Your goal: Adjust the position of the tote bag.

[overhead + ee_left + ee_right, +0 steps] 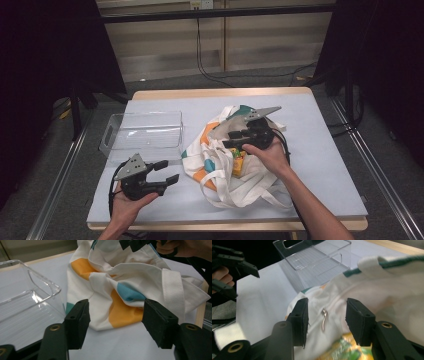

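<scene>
Your right gripper (234, 134) fingers stand apart over the mouth of the cotton tote bag (220, 165), gripping nothing. From its own view a metal zipper pull (324, 319) hangs between them. Your left gripper (167, 171) fingers, also released, face the bag's orange-and-teal folds; the clear plastic bin (142, 131) sits beside.

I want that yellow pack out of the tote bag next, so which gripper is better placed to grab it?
Probably the right gripper: it hovers over the tote bag with open jaws, the yellow pack just below. The left gripper sits off the bag, beside the clear bin.
</scene>
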